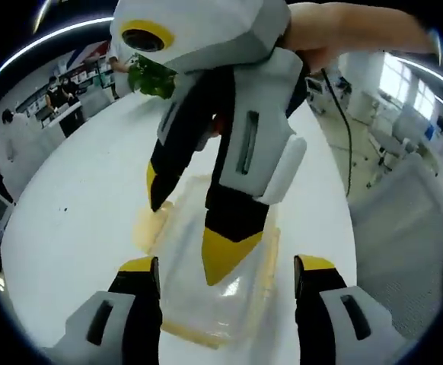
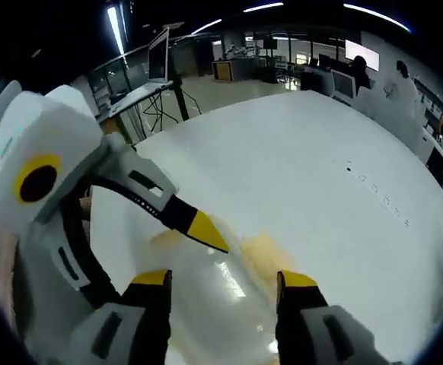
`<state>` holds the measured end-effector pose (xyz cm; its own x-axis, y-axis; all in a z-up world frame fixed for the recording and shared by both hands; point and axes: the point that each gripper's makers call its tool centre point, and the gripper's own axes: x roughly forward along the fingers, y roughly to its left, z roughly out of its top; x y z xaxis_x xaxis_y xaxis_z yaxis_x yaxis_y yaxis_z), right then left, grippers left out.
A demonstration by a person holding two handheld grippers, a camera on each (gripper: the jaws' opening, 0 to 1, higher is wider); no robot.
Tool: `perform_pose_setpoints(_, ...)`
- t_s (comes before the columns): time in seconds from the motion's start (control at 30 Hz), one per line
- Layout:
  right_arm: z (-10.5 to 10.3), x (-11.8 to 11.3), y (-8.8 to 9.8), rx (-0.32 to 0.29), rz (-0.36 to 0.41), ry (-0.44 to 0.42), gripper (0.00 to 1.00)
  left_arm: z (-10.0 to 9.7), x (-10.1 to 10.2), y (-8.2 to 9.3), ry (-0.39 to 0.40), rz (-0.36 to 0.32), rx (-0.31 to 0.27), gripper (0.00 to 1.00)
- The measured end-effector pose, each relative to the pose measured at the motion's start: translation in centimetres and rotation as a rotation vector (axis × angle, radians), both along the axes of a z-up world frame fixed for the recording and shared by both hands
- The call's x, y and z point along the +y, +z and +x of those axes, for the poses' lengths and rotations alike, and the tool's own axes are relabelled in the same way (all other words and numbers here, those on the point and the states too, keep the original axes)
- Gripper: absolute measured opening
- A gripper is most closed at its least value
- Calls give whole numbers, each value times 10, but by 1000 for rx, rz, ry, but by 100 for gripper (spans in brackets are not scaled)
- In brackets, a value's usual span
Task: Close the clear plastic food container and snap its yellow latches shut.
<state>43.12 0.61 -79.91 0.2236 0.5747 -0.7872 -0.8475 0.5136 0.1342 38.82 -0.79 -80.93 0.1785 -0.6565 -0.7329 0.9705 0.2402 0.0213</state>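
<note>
both views look down, close—seemingly from opposite sides—sharing the container [image 1: 214,281] [image 2: 221,304].

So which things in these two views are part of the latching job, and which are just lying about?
Job:
clear plastic container, on the white table
yellow latch
left gripper, open
right gripper, open

Lying about:
green leafy item
black cable
desks with monitors

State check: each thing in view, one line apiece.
clear plastic food container: on the white table, lid down on it.
yellow latches: lock state cannot be told.
left gripper: open, jaws either side of the container's near end.
right gripper: open, tips down on the lid.
green leafy thing: on the table, behind the right gripper.
</note>
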Motion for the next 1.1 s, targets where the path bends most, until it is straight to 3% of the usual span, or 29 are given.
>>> perform_pose_setpoints(0.37,-1,-2,-14,27,-98,118,54,2,-1,-2,-9,-1,-48,69)
perform_pose_setpoints(0.43,-1,-1,-15,26,-105,137,54,5,-3,0,-12,-10,-90,66)
perform_pose_setpoints(0.47,-2,0,-16,31,-107,147,54,9,-1,-1,-32,30,-139,63)
perform_pose_setpoints(0.5,-3,0,-18,40,-110,150,53,9,-1,-3,-43,48,-151,64)
perform_pose_setpoints(0.57,-6,4,-19,71,-88,129,54,6,-1,-9,-50,63,-144,65)
perform_pose_setpoints(0.9,-3,0,-21,108,-149,177,51,6,-4,-8,-65,40,-152,63)
perform_pose_setpoints(1.1,1,1,-23,172,-180,202,47,3,-7,-8,-113,41,-172,58)
